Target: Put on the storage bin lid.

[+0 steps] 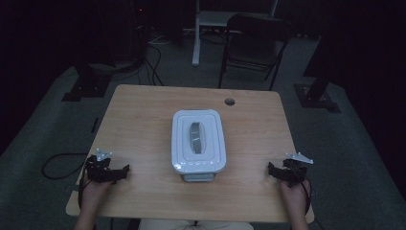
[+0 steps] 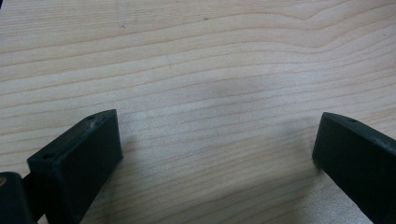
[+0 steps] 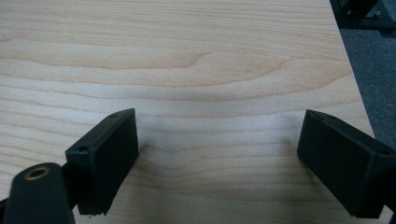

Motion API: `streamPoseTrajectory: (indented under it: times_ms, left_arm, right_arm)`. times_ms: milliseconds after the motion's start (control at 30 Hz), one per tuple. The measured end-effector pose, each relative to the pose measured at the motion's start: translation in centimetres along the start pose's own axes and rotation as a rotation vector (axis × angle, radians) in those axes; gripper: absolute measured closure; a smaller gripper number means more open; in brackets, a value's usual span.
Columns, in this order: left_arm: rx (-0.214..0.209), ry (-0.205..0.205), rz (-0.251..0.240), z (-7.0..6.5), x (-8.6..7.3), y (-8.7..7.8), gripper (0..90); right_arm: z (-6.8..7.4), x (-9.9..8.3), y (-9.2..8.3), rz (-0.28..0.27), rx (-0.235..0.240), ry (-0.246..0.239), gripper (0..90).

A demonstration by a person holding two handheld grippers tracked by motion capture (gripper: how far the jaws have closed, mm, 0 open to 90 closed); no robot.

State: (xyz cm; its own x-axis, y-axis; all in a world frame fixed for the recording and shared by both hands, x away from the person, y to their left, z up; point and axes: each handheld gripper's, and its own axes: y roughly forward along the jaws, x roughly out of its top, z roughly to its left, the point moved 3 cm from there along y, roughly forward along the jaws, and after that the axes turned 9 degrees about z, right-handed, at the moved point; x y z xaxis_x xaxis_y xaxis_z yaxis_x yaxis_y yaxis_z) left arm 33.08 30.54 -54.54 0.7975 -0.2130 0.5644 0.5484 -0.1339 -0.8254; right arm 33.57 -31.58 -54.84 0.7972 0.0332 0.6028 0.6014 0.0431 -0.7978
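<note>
White lidded box (image 1: 198, 141) sits mid-frame on the surface (image 1: 139, 120), long axis running top-to-bottom, lid handle aligned with it. My left tongs (image 1: 125, 171) lower left, right tongs (image 1: 272, 170) lower right, both wide open, empty.

The high view is dim and murky, while both gripper views are evenly lit with soft shadows.
</note>
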Motion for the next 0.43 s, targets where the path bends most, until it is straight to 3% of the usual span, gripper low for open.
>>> streamPoseTrajectory:
  times_ms: [433]
  left_arm:
    - [0.004, -0.007, 0.0, -0.09, -0.08, -0.06, 1.8]
  right_arm:
    - [0.01, 0.02, 0.02, 0.0, -0.001, 0.002, 11.9]
